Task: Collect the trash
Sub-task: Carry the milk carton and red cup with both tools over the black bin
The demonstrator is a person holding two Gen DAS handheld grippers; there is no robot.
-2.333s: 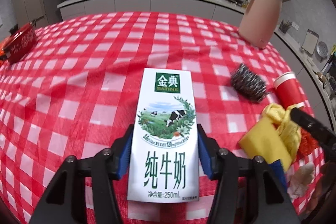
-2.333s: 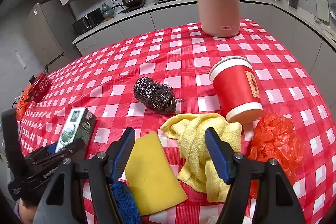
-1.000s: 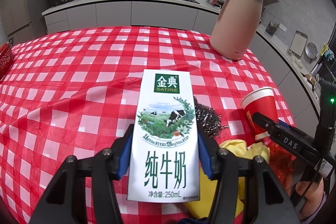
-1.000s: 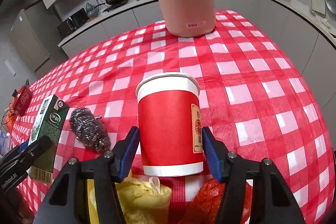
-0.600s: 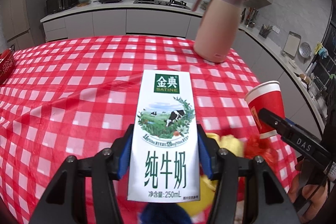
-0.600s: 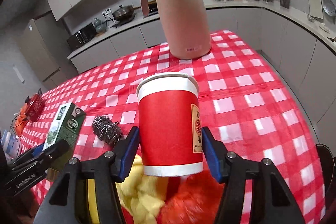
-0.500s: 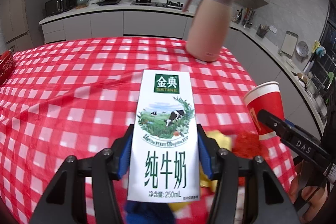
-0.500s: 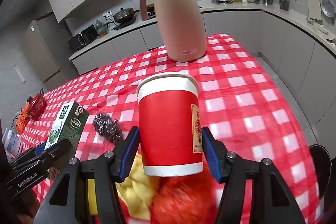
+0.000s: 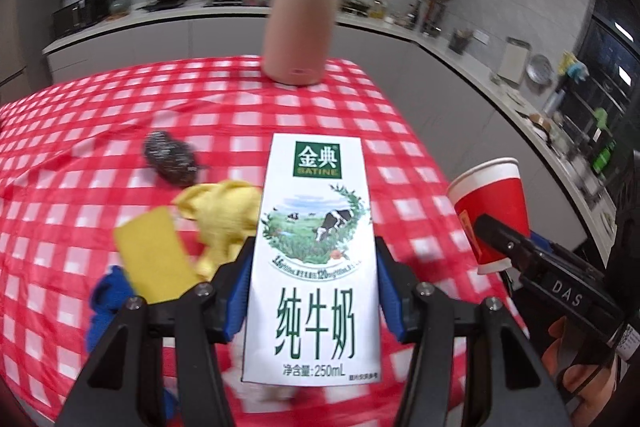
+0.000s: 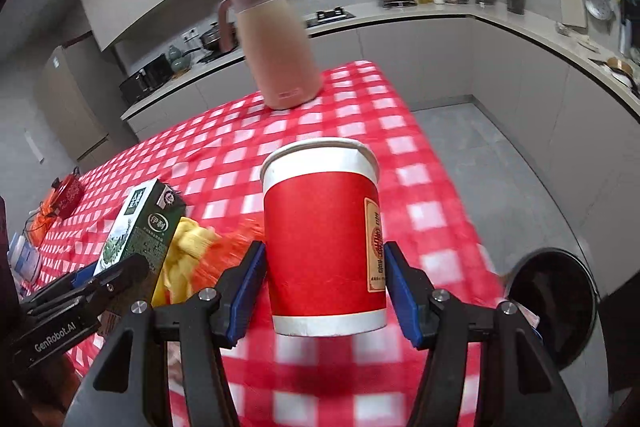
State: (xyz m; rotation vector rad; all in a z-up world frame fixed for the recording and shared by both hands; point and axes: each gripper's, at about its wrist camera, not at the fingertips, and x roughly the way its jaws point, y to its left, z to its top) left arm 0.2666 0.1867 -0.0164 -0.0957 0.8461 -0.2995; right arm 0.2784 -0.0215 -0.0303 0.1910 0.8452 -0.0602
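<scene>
My left gripper (image 9: 314, 291) is shut on a white milk carton (image 9: 314, 247) and holds it upright above the red checked table (image 9: 100, 131). My right gripper (image 10: 324, 291) is shut on a red paper cup (image 10: 324, 251), lifted off the table near its right edge. The cup also shows in the left wrist view (image 9: 490, 207), and the carton in the right wrist view (image 10: 140, 231). A black round bin (image 10: 554, 301) stands on the floor at the lower right, beyond the table edge.
On the table lie a steel scourer (image 9: 172, 163), a yellow cloth (image 9: 224, 215), a yellow sponge (image 9: 154, 255), a blue cloth (image 9: 108, 303) and an orange plastic bag (image 10: 232, 247). A pink thermos jug (image 10: 272, 43) stands at the far edge. Kitchen counters run behind.
Both grippers have swung right and risen with their loads. The table edge, the floor and the black bin have come into the right wrist view.
</scene>
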